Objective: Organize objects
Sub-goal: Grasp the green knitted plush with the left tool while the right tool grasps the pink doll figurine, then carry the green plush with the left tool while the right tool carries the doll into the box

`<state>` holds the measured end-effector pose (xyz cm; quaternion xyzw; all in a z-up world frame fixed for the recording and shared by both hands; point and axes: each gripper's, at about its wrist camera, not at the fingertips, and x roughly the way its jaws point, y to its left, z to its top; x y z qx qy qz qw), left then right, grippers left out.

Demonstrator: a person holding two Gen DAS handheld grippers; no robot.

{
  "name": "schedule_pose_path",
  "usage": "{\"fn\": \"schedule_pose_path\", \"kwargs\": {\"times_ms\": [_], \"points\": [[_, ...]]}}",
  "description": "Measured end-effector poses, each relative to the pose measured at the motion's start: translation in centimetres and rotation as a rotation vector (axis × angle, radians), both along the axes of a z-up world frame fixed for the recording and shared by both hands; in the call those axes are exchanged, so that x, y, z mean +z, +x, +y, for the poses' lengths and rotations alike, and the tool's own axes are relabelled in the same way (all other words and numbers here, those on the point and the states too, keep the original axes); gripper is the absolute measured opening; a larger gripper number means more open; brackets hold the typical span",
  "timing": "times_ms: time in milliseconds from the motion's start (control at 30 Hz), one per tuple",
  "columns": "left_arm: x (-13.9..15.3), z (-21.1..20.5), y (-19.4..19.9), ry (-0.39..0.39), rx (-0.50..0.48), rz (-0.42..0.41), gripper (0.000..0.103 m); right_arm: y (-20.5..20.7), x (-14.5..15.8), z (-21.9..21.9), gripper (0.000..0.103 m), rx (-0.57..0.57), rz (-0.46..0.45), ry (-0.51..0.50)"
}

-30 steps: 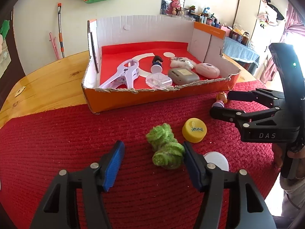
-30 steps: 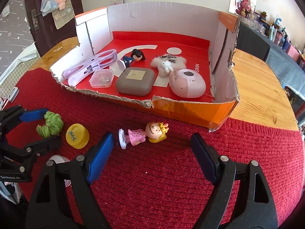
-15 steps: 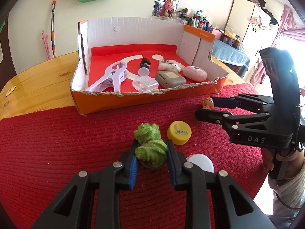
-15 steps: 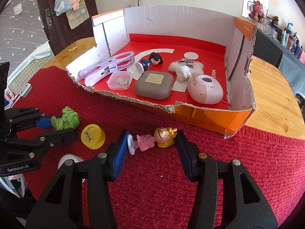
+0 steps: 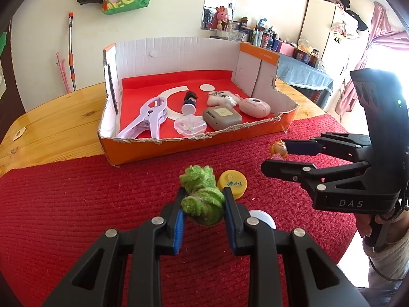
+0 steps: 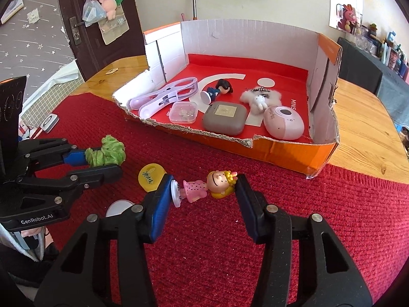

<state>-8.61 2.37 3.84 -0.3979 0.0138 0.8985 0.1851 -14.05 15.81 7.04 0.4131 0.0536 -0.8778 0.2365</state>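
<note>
On my left, the left gripper [image 5: 202,208] is clamped on the green yarn bundle [image 5: 200,197], both blue pads pressed into its near lobe while the far lobe sticks out past the tips. It is soft stuff, so I reckon the pads could be squeezing fluff rather than the core; on the lift the bundle might sag, swing, or slide out onto the red mat [image 5: 76,204]. The yellow cap [image 5: 232,183] sits just beside the right-hand finger, touching or nearly so (I cannot tell which), and a careless lift could drag or flip it. A white disc [image 5: 263,221] lies partly hidden behind that same finger.

Moving right, the right gripper [image 6: 202,192] is closed end-to-end on the blonde doll figurine [image 6: 207,185], which lies on its side on the mat: one pad on its round base, the other against the hair. That is a grip along the long axis on hard, rounded plastic, so I judge it may pivot or pop free once it leaves the mat.

Further right and beyond stands the cardboard box [image 6: 281,151], already crowded with a grey case [image 6: 225,120], a pink case [image 6: 283,125] and a clear small box [image 6: 183,112]. Its torn front edge is the thing I would watch: a low carry could catch either load there.
</note>
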Motion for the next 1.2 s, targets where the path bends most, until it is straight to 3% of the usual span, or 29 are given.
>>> {"fn": "schedule_pose_path", "kwargs": {"times_ms": [333,600,867,1200], "points": [[0.7,-0.2,0.1,0.002,0.004,0.016,0.028,0.7,0.1,0.1,0.048,0.000,-0.005,-0.013],[3.9,-0.3,-2.1,0.012,-0.007,0.053,0.028,0.5,4.1,-0.2,0.048,0.009,0.057,-0.026],[6.9,-0.1,-7.9,-0.020,-0.004,0.062,0.028,-5.0,7.2,-0.7,0.048,-0.037,0.095,0.032],[6.9,0.1,-14.1,-0.045,0.004,-0.005,0.028,-12.1,7.6,-0.9,0.048,-0.090,0.051,0.073]]}}
